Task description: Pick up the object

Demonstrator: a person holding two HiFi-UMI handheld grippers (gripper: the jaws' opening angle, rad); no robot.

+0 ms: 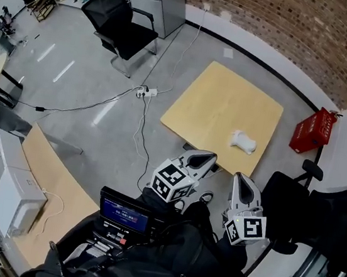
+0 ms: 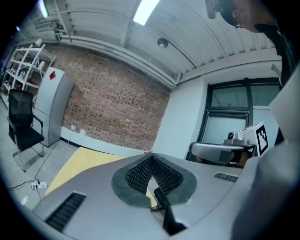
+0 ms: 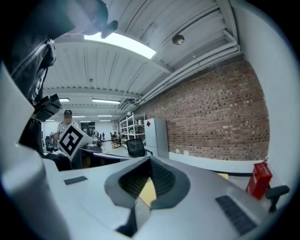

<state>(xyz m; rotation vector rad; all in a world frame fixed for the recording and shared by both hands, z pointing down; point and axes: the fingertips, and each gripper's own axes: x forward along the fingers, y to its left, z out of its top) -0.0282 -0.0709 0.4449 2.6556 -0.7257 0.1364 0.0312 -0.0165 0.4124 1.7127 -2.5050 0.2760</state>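
Observation:
A small white object [image 1: 243,141] lies near the front right corner of a low square wooden table [image 1: 222,103]. My two grippers are held close to my body, short of the table's near edge and apart from the object. The left gripper [image 1: 211,156] is shut with nothing in it; in the left gripper view its jaws [image 2: 149,155] meet at the tips, with the table [image 2: 79,161] beyond. The right gripper [image 1: 238,176] is also shut and empty, and its tips [image 3: 150,159] touch in the right gripper view. Neither gripper view shows the white object.
A red box [image 1: 314,130] stands on the floor right of the table, against the brick wall. A power strip with cables [image 1: 147,91] lies left of the table. Black chairs stand at the back left [image 1: 122,23] and the right [image 1: 317,204]. A long desk with a white box [image 1: 16,199] is at the left.

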